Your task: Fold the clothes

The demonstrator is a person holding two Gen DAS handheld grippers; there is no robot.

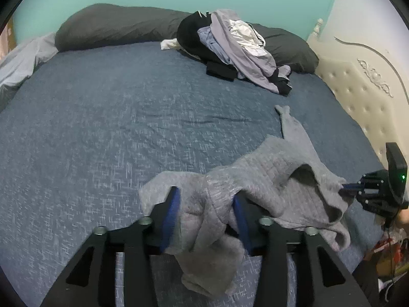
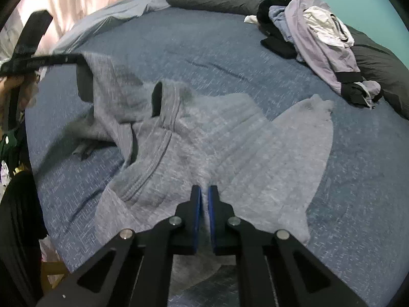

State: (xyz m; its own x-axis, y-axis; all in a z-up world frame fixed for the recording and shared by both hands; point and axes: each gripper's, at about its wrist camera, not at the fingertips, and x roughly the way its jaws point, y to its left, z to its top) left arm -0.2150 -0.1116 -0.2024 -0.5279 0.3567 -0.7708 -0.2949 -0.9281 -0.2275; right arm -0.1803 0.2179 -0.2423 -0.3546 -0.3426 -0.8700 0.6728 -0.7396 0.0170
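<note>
**Q:** On the near part of the blue bedspread, how is the grey knit sweater held, and why?

**A:** You hold it at two places. Your right gripper has its blue pads pressed almost together on a fold of the knit (a thin sliver of gap shows between them). Your left gripper has its fingers spread, with bunched fabric lying between and draped over them; whether they bear on the cloth, the views do not settle. Judged from this, the two holds serve to draw the garment out wide so that it lies flat for folding.

**Q:** How does the garment lie?

**A:** Crumpled and partly lifted. One sleeve is spread toward the middle of the bed; the collar opening gapes upward. No tidy fold is visible.

**Q:** What room have you for moving?

**A:** Open bedspread stretches ahead and to your left. The pile of mixed clothes rests against the dark pillows, well apart from the sweater. The tufted cream headboard bounds your right side (keep the right gripper clear of it). The bed's near edge lies just below the hanging fabric.
</note>
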